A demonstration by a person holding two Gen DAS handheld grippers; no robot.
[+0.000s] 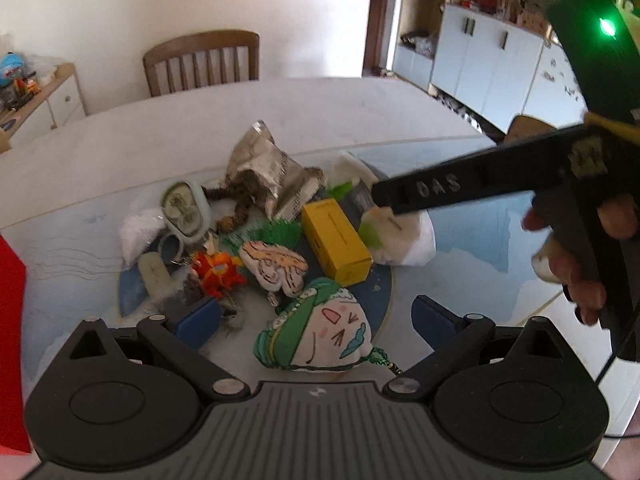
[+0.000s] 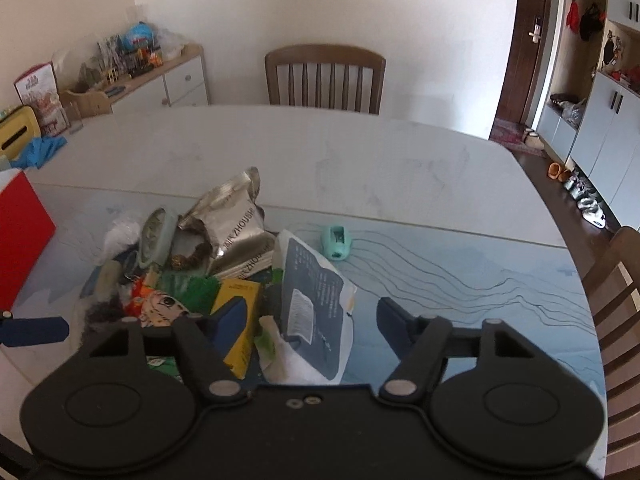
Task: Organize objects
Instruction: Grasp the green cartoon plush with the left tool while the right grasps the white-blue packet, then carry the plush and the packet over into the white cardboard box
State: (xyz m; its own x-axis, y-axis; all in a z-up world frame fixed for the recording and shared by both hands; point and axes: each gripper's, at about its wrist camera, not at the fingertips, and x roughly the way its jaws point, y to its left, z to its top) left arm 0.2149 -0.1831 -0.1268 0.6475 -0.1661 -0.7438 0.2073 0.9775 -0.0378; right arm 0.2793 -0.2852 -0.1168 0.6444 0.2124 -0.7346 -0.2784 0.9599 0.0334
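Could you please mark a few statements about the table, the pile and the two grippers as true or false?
1. The left gripper is clamped on the yellow box. False: its jaws stand open above the green-and-white plush.
2. The silver foil bag lies in the pile. True.
3. The small mint object sits inside the pile. False: it lies apart on the table.
4. A wooden chair stands at the far side. True.
5. The right gripper holds nothing. True.

Yellow box [image 1: 335,243], silver pouch [image 1: 269,168], blue wave-lined mat [image 2: 460,276].
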